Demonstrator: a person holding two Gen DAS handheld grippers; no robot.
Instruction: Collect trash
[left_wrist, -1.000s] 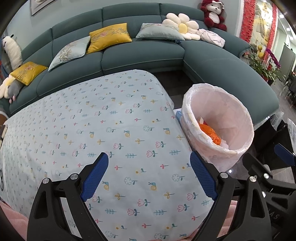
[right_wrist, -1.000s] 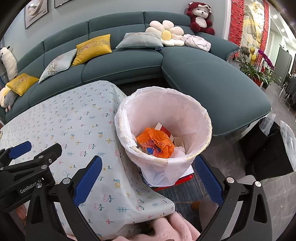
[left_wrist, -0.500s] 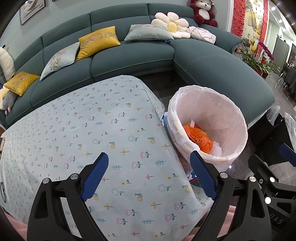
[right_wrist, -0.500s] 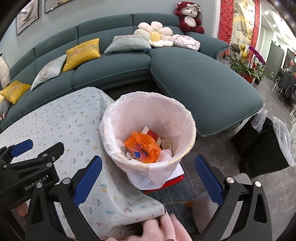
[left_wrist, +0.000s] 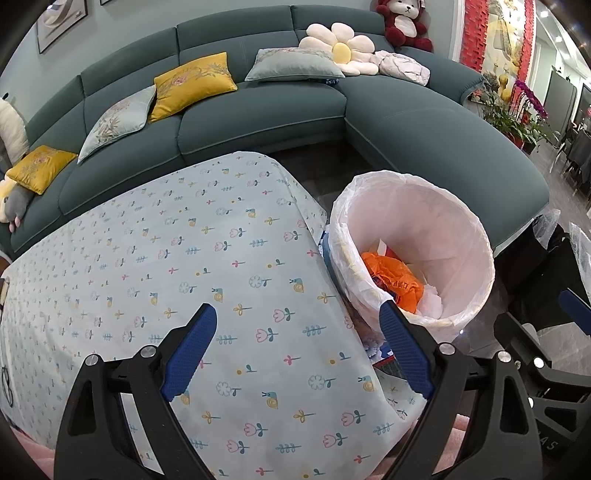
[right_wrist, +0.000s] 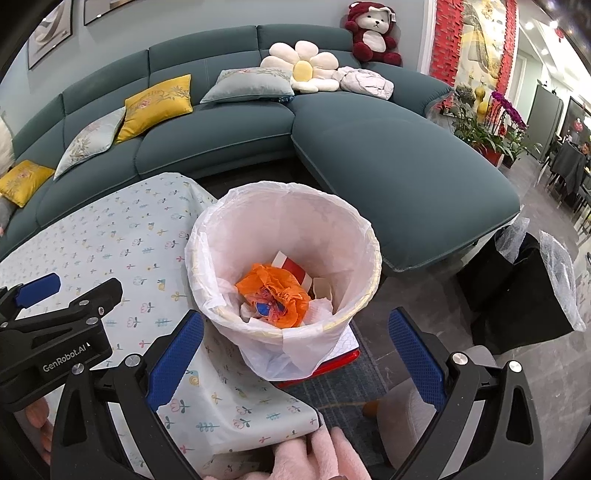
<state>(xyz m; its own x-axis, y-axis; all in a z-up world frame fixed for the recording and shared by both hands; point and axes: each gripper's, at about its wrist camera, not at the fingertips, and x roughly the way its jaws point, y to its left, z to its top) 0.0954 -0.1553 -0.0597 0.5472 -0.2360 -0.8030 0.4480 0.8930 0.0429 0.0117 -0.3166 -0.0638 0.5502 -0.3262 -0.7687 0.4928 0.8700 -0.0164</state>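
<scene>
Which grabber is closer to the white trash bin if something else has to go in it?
Right, probably. The right gripper looks straight down into the white-lined trash bin. The left gripper hangs over the flowery tablecloth, with the bin off to its side. Both are open and empty.

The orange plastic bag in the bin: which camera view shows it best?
The right wrist view: the orange plastic bag lies near the middle, seen from above inside the bin. In the left wrist view the bin's near rim and the left tongs partly hide it.
</scene>
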